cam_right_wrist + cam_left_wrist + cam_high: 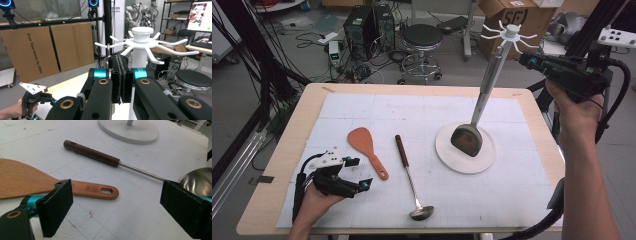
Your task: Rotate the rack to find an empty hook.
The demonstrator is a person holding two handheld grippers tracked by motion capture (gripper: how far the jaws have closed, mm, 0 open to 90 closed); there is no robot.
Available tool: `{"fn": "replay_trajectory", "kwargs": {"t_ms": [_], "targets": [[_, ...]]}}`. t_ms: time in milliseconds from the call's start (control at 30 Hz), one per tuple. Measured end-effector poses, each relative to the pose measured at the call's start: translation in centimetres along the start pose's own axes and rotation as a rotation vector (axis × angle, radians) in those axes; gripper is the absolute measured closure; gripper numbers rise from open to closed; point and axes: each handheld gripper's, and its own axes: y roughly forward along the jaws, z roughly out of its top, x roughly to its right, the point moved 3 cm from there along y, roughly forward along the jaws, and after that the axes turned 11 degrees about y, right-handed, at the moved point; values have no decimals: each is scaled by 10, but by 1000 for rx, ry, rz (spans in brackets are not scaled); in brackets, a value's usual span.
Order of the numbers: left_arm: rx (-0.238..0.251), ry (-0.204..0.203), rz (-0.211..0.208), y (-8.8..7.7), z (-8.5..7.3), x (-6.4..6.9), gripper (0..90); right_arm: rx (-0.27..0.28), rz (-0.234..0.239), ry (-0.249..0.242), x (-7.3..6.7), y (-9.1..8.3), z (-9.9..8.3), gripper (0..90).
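Note:
A white hook rack (510, 32) stands on its round base (484, 157) at the right of the mat. A dark-headed metal turner (467, 140) hangs down along its pole. My right gripper (524, 59) is held high beside the rack's top, its jaws shut with nothing seen between them (121, 65); the rack's hooks (142, 37) spread just behind. My left gripper (360, 173) rests open at the front left. Between its jaws (120, 207) is bare mat. A wooden spatula (362, 141) (22, 178) and a brown-handled steel ladle (404, 157) (91, 153) lie just beyond.
The table (287, 150) is covered by a white mat (377, 107). Behind it on the floor are a black stool (422, 37), computer towers (362, 25), cables and cardboard boxes (512, 20). A black frame post rises at the right (587, 35).

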Motion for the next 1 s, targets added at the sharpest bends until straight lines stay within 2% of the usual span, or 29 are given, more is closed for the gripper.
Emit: {"fn": "replay_trajectory", "kwargs": {"t_ms": [367,533,733,1000], "targets": [[8,6,0,-2,2,2,118,-23,10,-24,-16,12,1,897],[11,3,1,-2,3,3,118,-37,7,-34,-18,15,1,897],[11,6,1,-1,3,3,118,-36,4,-27,-16,8,-1,898],[13,8,0,-1,4,3,118,-26,-6,3,-4,-10,-10,898]]}}
